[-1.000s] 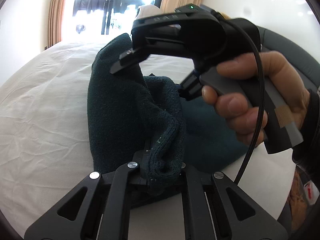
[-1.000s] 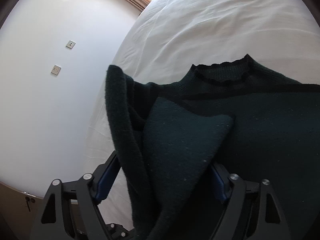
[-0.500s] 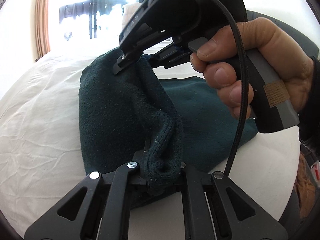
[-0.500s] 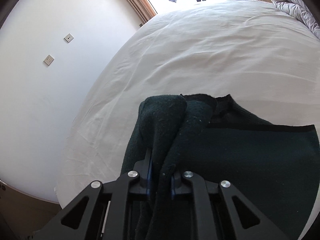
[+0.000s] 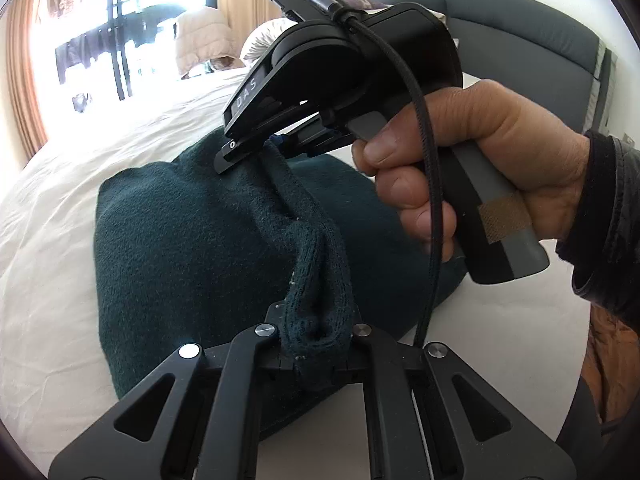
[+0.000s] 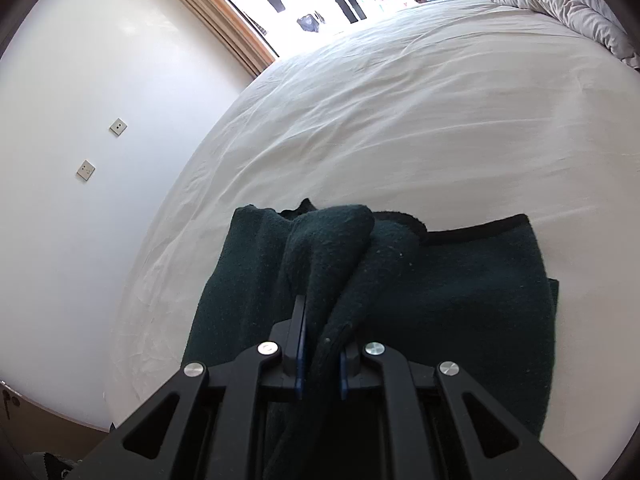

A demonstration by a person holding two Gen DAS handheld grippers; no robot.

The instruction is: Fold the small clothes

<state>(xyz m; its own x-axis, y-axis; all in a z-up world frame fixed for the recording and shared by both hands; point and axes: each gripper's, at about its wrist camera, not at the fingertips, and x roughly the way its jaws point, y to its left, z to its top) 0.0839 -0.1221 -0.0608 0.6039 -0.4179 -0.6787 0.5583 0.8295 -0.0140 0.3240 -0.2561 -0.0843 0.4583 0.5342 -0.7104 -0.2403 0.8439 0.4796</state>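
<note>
A dark green knitted sweater (image 5: pixel 180 248) lies on the white bed sheet (image 5: pixel 52 240). My left gripper (image 5: pixel 316 344) is shut on a ribbed edge of it, bunched between the pads. The right gripper (image 5: pixel 272 148), held by a person's hand (image 5: pixel 460 168), pinches another part of the same raised strip further away. In the right wrist view the right gripper (image 6: pixel 320 360) is shut on a thick fold of the sweater (image 6: pixel 460 300). That fold is lifted over the flat body, whose black-trimmed edge lies toward the far side.
The white sheet (image 6: pixel 400 120) stretches far beyond the sweater. A crumpled duvet (image 6: pixel 560 4) lies at the far right, and a grey padded headboard (image 5: pixel 520 28) stands behind the hand. A white wall with two sockets (image 6: pixel 85 170) borders the bed on the left. A bright window (image 5: pixel 100 40) is at the back.
The right gripper's jaws, wide around the fabric a second ago, have shut on a fold. Both grippers have drawn the pinched strip back, so more bare sheet shows beyond the sweater.
</note>
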